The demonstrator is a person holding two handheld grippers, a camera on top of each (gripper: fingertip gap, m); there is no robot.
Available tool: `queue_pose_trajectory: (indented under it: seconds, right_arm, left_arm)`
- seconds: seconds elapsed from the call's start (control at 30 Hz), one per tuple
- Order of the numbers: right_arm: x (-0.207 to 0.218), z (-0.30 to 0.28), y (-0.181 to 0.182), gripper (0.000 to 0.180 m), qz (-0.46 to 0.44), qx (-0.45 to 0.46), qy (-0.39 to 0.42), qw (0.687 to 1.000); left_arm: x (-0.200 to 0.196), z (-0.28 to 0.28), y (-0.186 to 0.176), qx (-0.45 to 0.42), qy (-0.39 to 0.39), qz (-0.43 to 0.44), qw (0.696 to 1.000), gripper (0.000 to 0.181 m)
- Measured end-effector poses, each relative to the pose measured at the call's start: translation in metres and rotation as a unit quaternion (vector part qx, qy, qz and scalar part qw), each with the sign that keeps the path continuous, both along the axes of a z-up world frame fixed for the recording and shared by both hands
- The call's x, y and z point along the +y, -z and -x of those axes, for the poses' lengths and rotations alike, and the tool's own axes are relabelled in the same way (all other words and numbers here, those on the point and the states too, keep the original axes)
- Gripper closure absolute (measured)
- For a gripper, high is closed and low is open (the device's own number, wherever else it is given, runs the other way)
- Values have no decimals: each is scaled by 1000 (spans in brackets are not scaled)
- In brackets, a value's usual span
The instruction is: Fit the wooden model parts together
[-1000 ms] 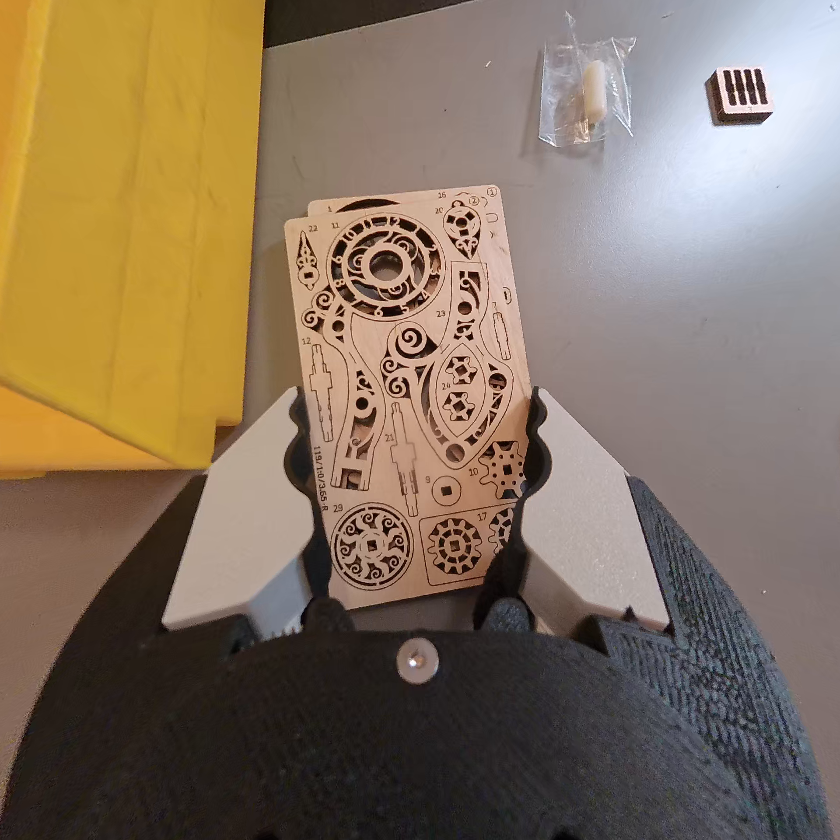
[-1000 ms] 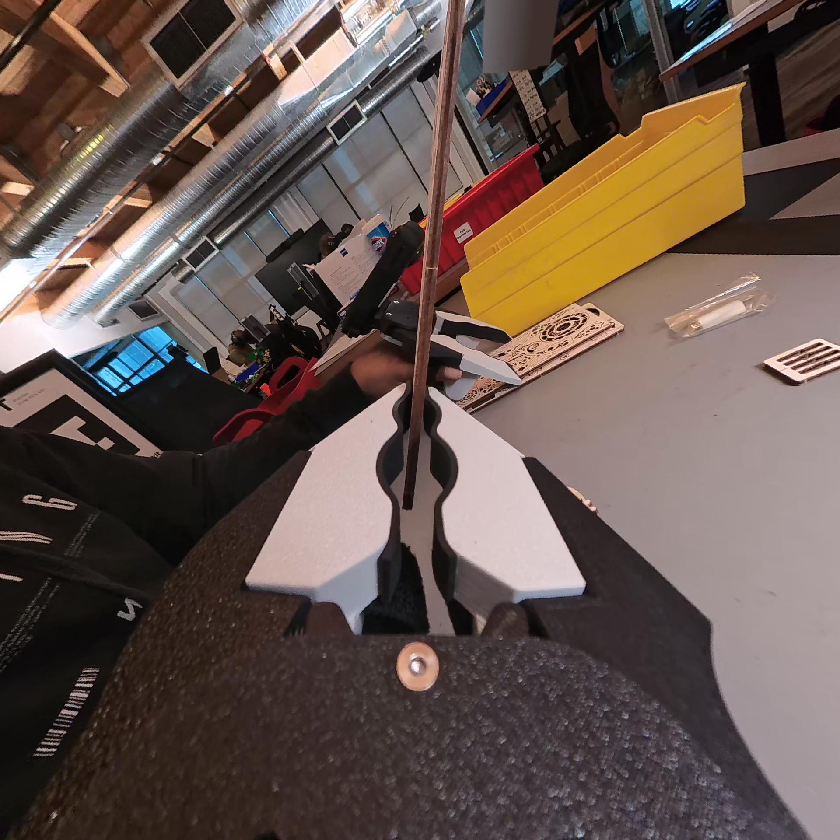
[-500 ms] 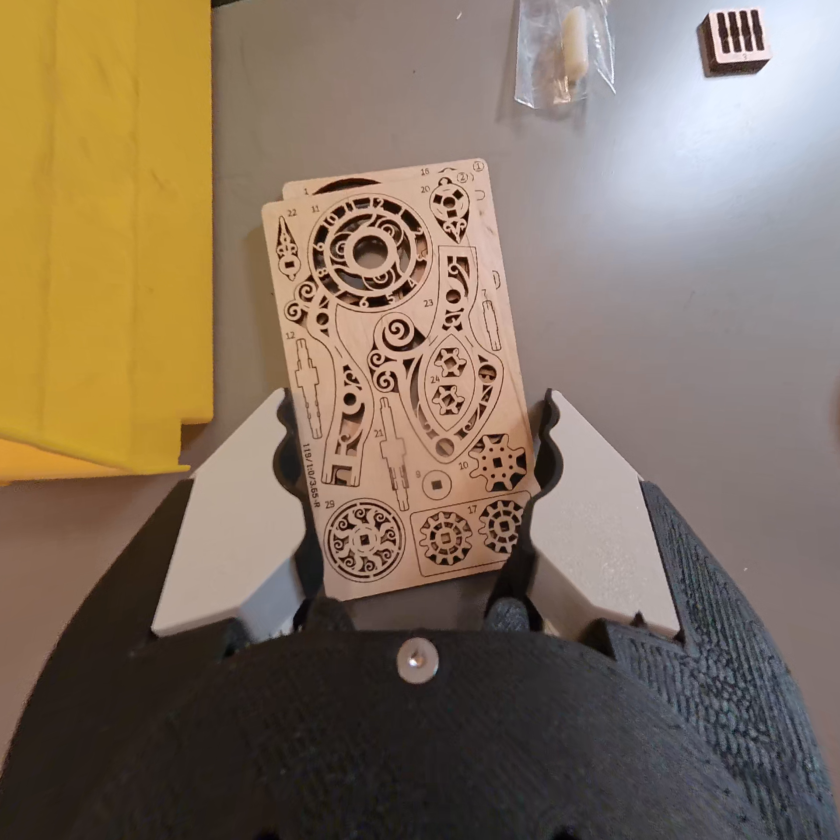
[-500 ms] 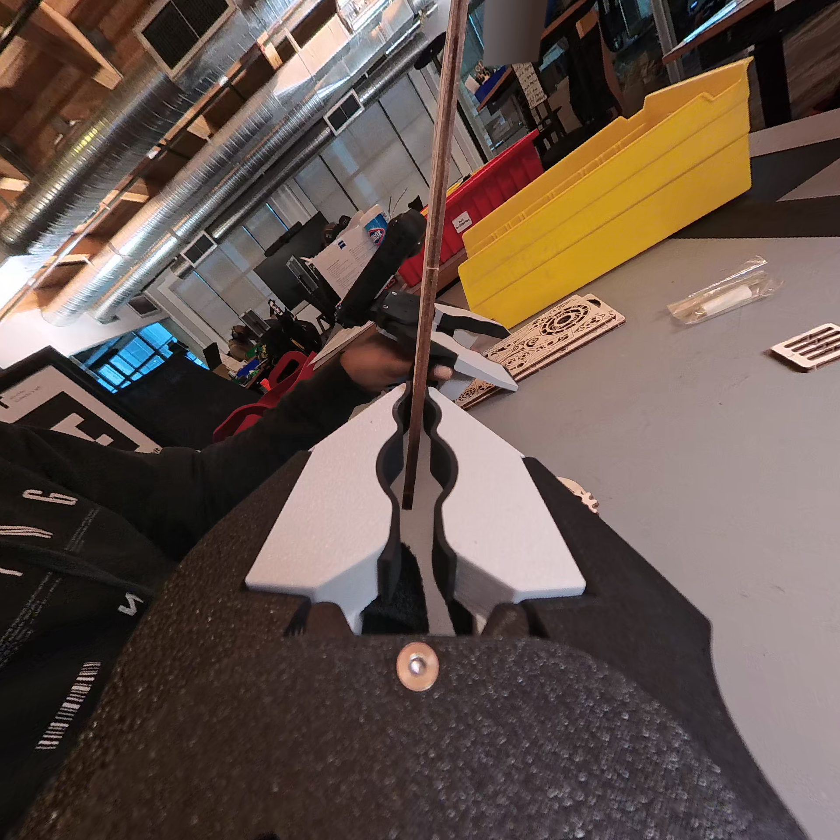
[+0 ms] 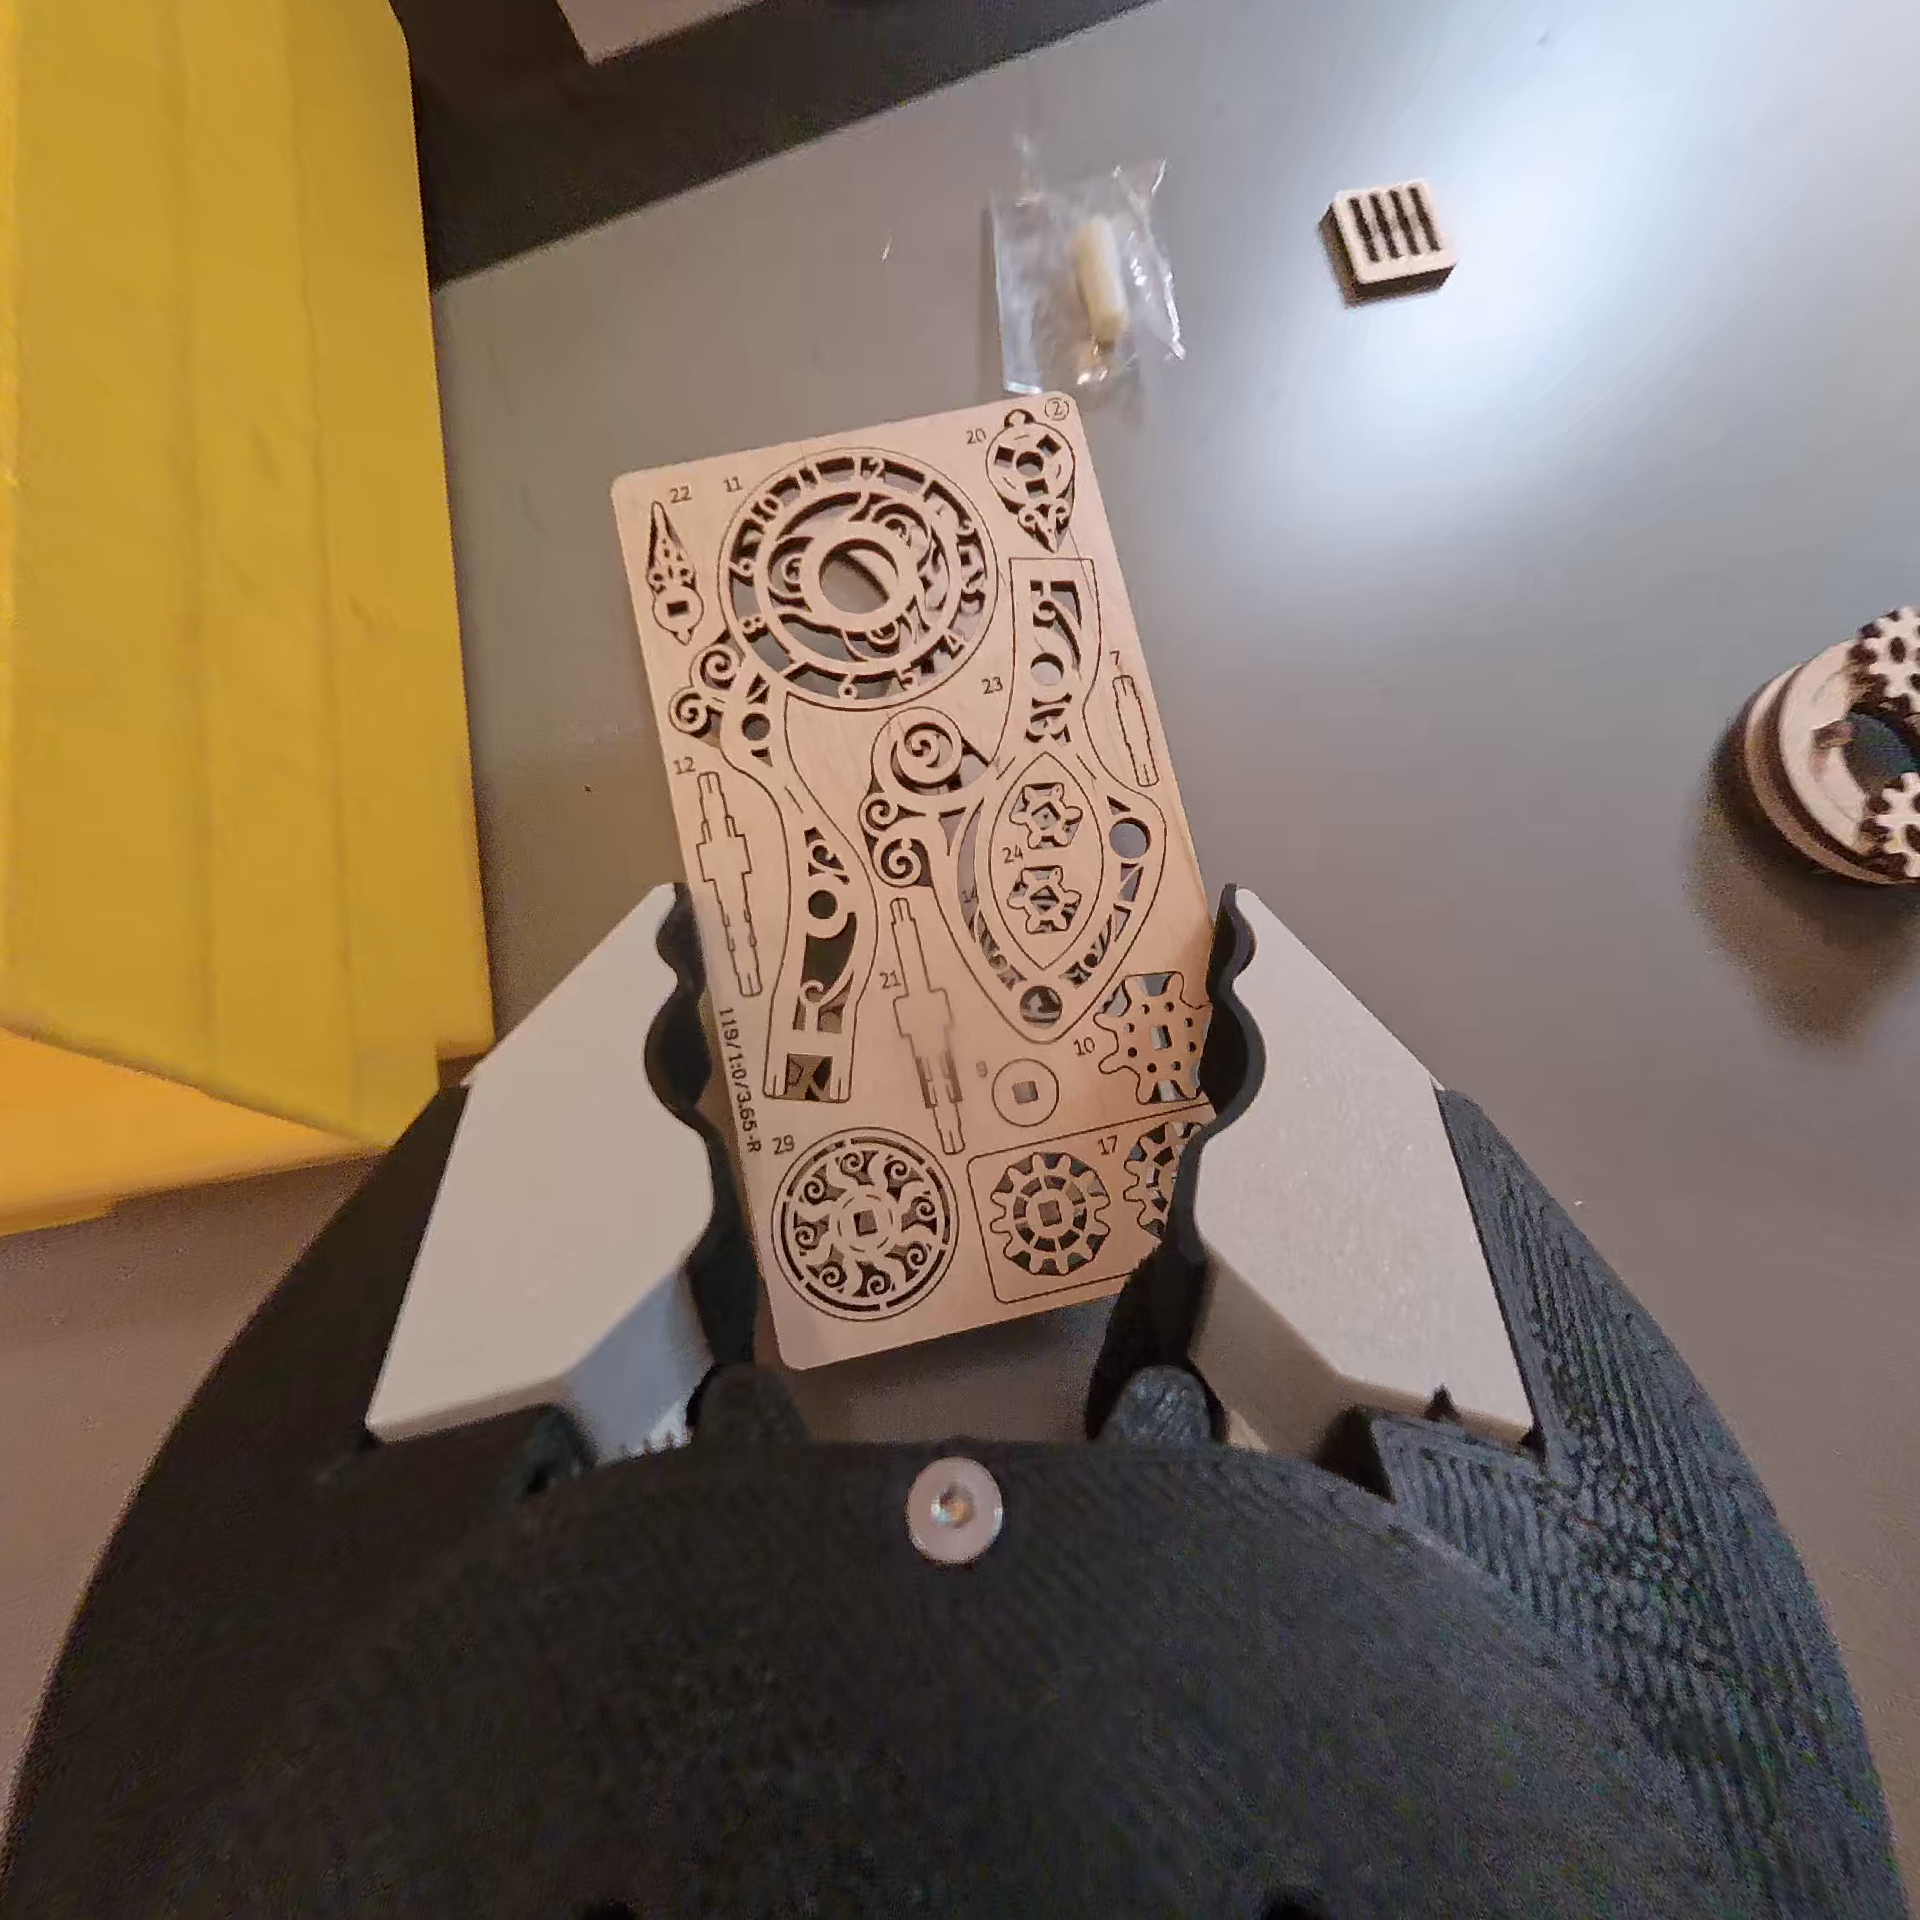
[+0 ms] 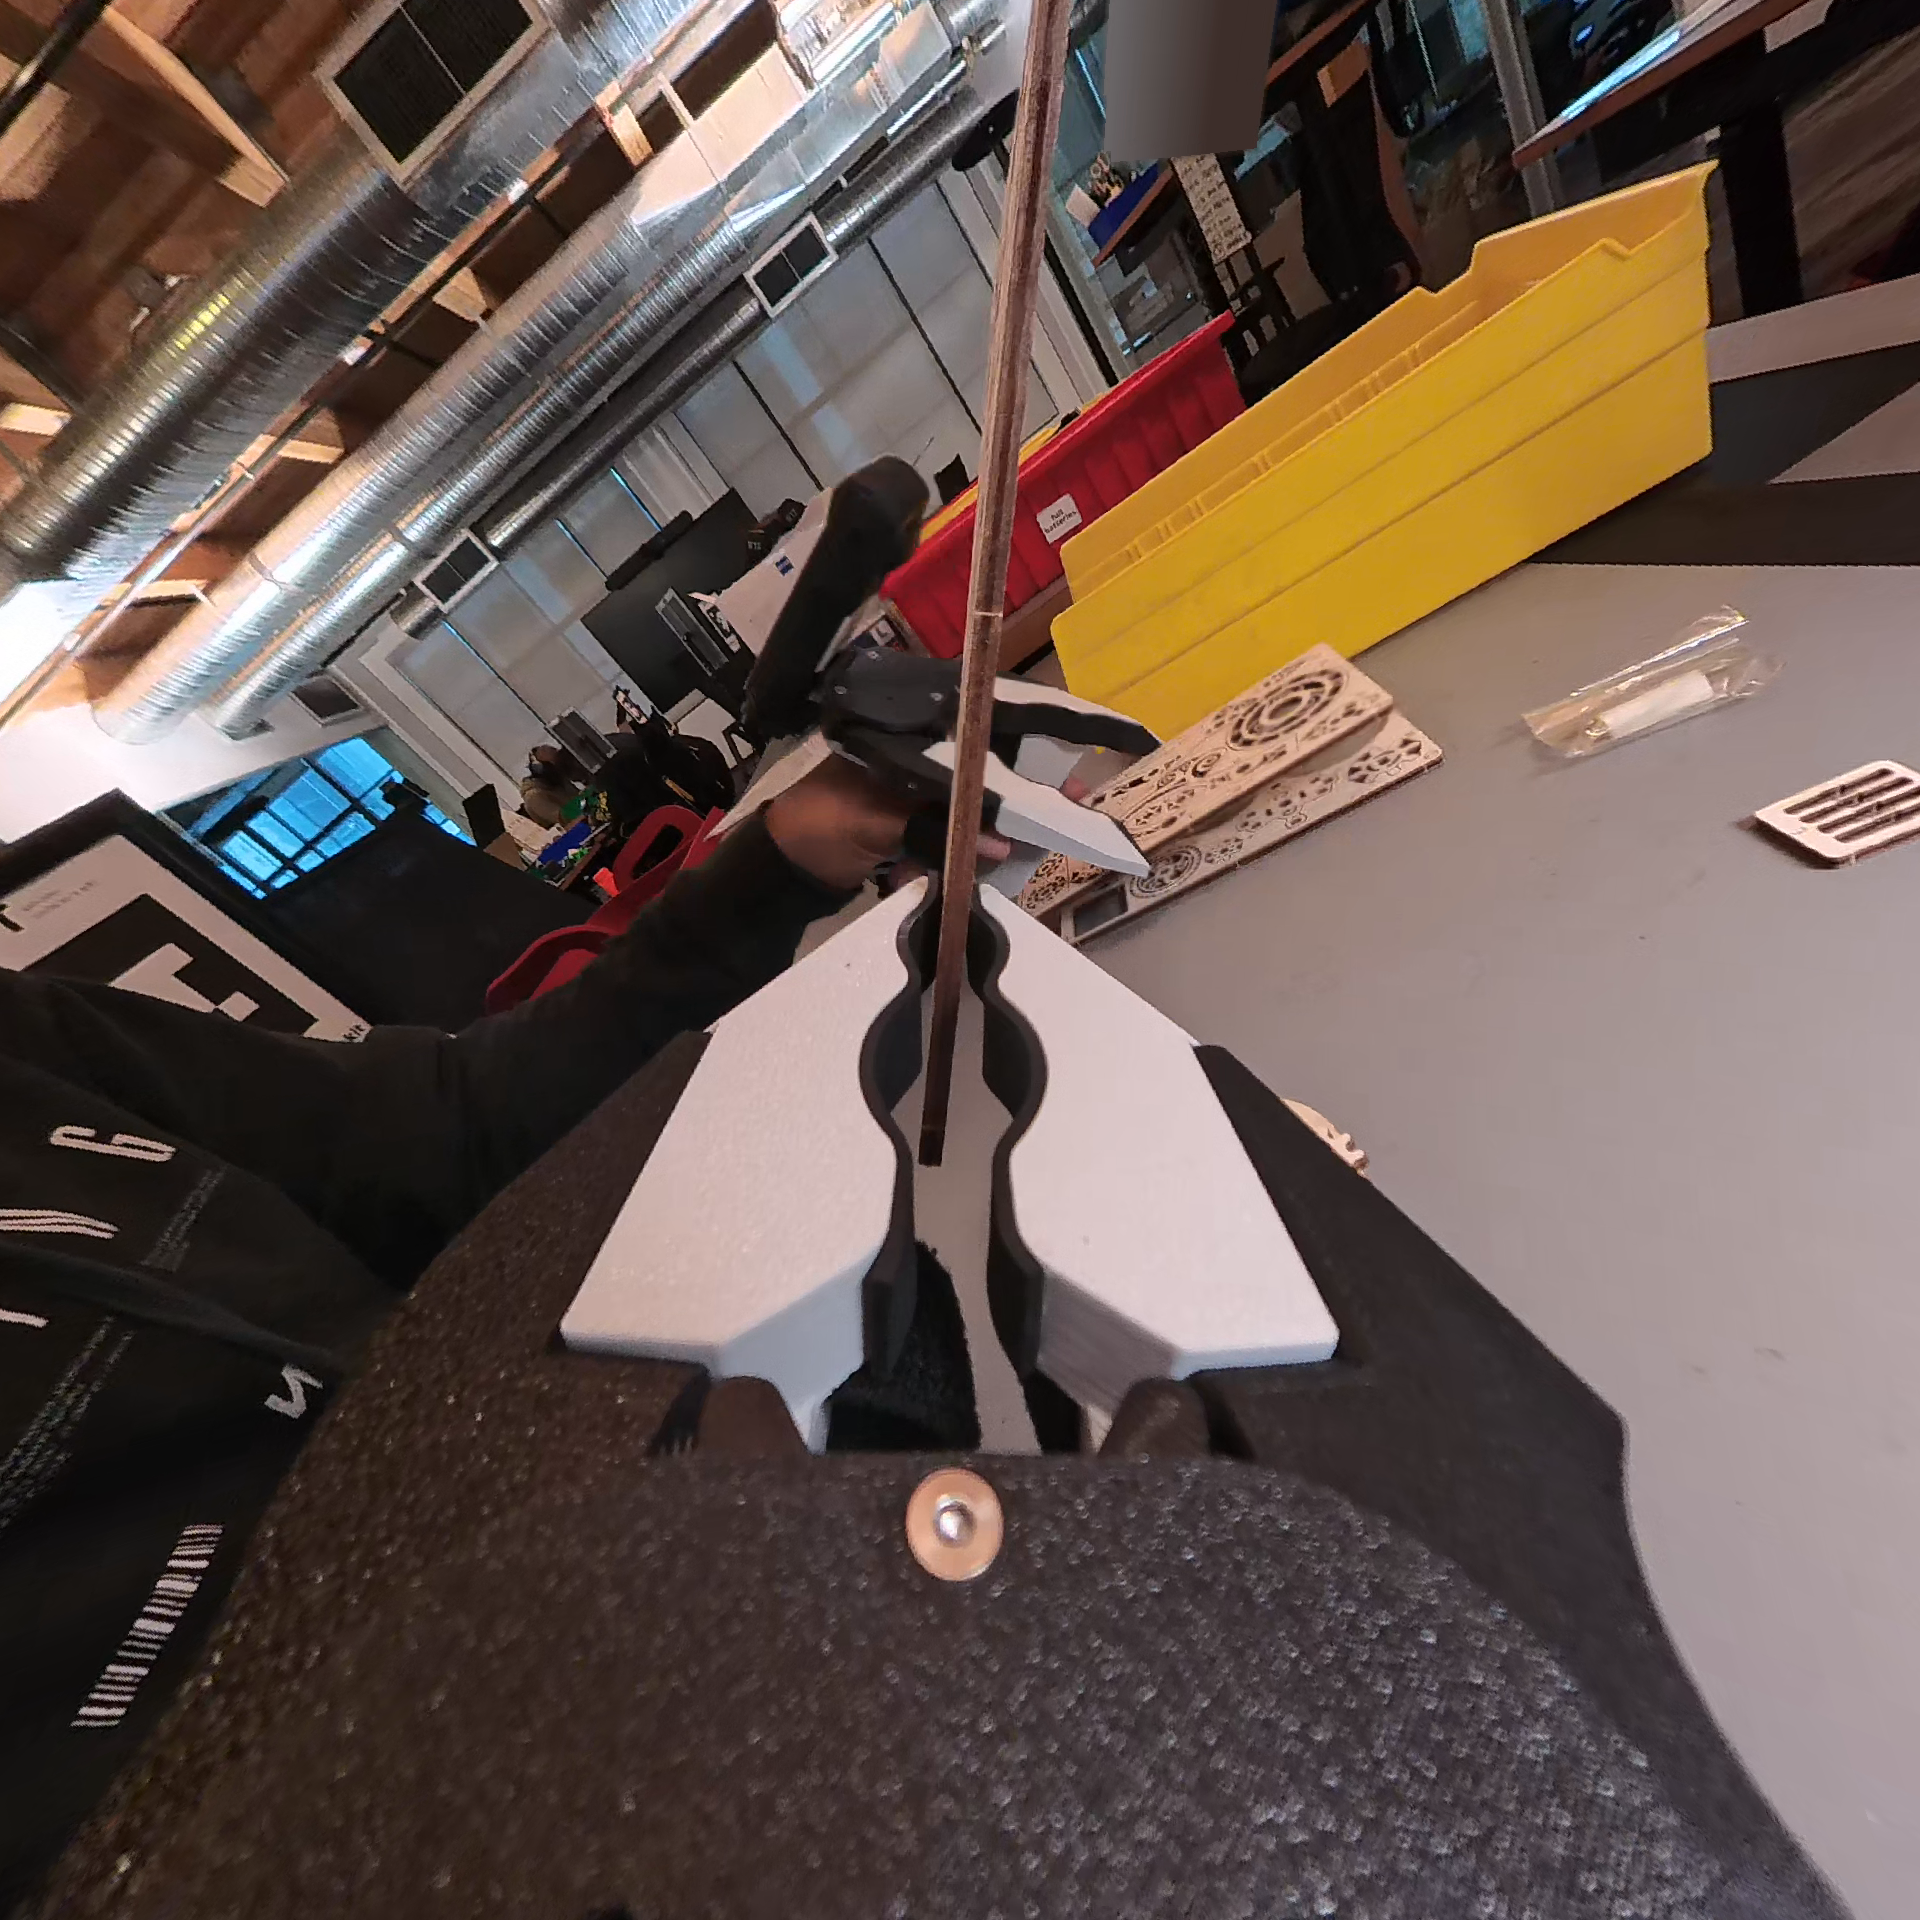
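Observation:
My left gripper (image 5: 951, 925) is shut across the long edges of a pale wooden sheet (image 5: 894, 831) of laser-cut clock and gear parts, holding its near end just off the grey table (image 5: 1455, 623). In the right wrist view the left gripper (image 6: 1132, 805) holds that sheet (image 6: 1278, 727) over a second sheet (image 6: 1371, 764). My right gripper (image 6: 951, 894) is shut on a thin wooden board (image 6: 997, 520) seen edge-on, pointing upward. A round assembled gear drum (image 5: 1839, 800) lies at the right.
A yellow bin (image 5: 208, 520) stands left of the sheets, and in the right wrist view (image 6: 1403, 468) a red bin (image 6: 1122, 436) is behind it. A clear bag with a small white piece (image 5: 1091, 281) and a slotted wooden square (image 5: 1387, 239) lie farther out. My right tips are roughly 11 cm from the round assembled gear drum (image 5: 1839, 800).
The left fingers opened a little, then closed on the top sheet's edges and drew it back and up; it now hides the lower sheet. The right gripper stays shut on its board.

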State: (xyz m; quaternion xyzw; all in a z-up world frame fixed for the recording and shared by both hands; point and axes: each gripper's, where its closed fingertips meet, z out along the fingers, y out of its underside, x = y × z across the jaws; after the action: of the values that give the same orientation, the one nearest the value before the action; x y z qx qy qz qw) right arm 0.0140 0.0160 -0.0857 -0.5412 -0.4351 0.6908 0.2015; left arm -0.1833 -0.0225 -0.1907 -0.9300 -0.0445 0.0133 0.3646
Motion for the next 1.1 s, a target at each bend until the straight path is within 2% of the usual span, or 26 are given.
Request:
queue_pose_trajectory:
  seconds: [0.2,0.37,0.53,0.63,0.73,0.87,1.1]
  right_arm:
    - [1,0,1,178,0,-1,2,1000]
    - [2,1,2,178,2,-3,2,1000]
    - [2,0,2,178,4,-1,4,1000]
    - [4,0,3,178,8,-1,4,1000]
    - [2,1,4,178,8,-4,2,1000]
    - [3,1,4,178,6,-2,6,1000]
    - [12,-2,5,178,24,3,17,1000]
  left_arm:
    - [1,-3,-32,31,14,-51,998,84]
    - [-4,17,-59,80,-12,-86,993,83]
    - [-17,72,-109,68,-66,-133,987,84]
    - [-15,121,-129,67,-87,-112,988,84]
    - [-4,169,-106,47,-97,-27,994,83]
    - [9,201,-50,15,-97,64,993,84]
    - [19,208,-19,-3,-95,76,993,84]
